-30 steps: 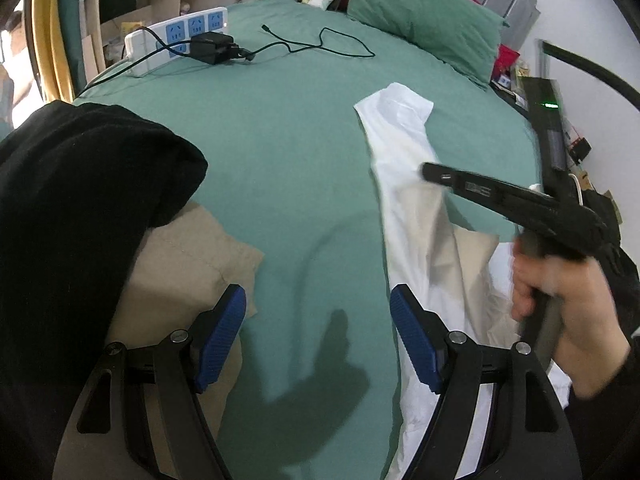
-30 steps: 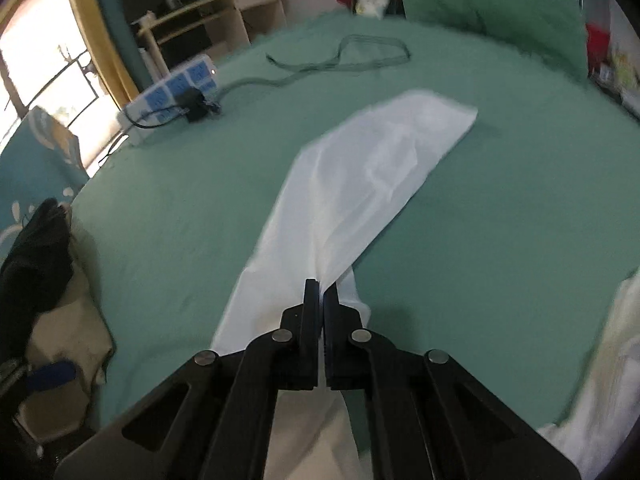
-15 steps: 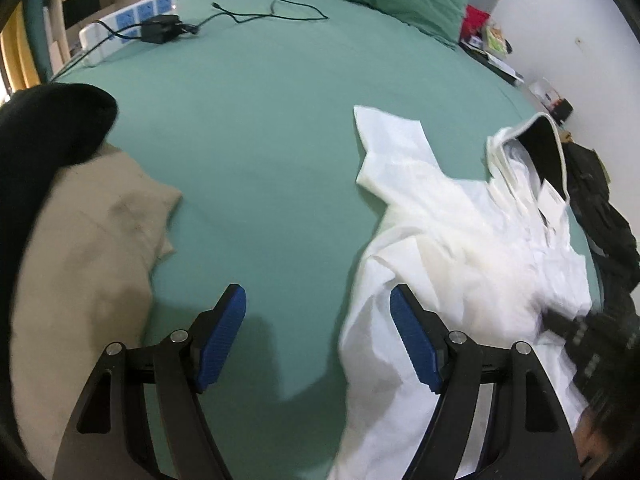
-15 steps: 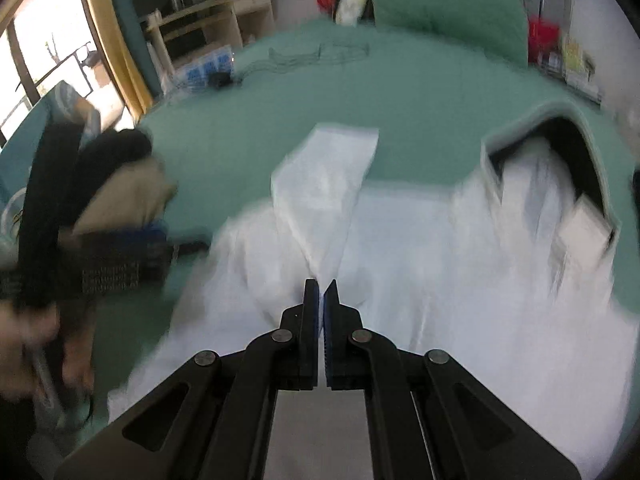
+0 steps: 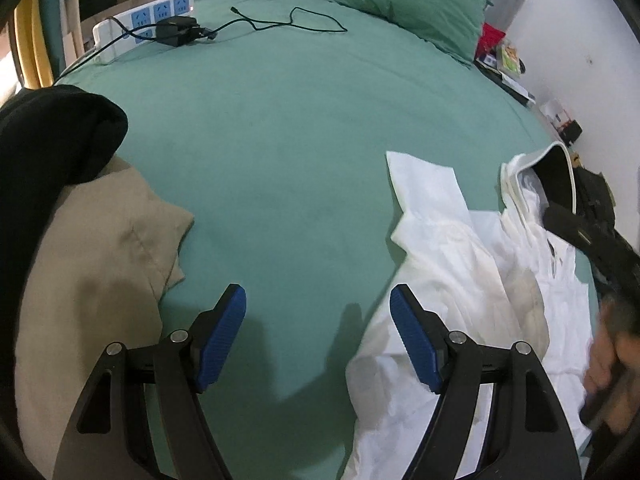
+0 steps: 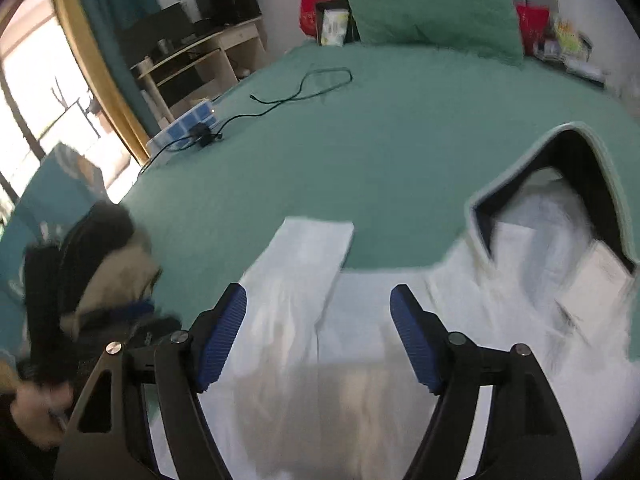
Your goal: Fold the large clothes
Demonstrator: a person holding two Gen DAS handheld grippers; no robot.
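**Risks while the white garment lies loose under open jaws**

Bunching is your main hazard. The white garment point(image 6: 360, 360) lies rumpled on the green bed point(image 5: 300, 140), its body right under your right gripper point(image 6: 318, 334), one sleeve point(image 6: 312, 248) stretched flat just ahead of the tips and the dark-lined hood point(image 6: 560, 184) ahead and to the right. Your right jaws are opening, cloth below them but nothing pinched between the pads. Close here and you would likely catch several layers of the rumpled middle, which would drag the whole body and skew any fold.

Your left gripper point(image 5: 318, 338) stands wide apart over bare sheet, holding nothing; the garment's near edge lies just beside its right finger point(image 5: 416, 344). Reach in blindly and that finger could snag a loose flap.

To the left of that gripper, a tan cloth point(image 5: 92, 280) under a black garment point(image 5: 52, 136) sits near; sweeping the sleeve that way could tangle them. The charger cable point(image 5: 288, 20) lies well ahead, only a worry if you spread the garment far forward.
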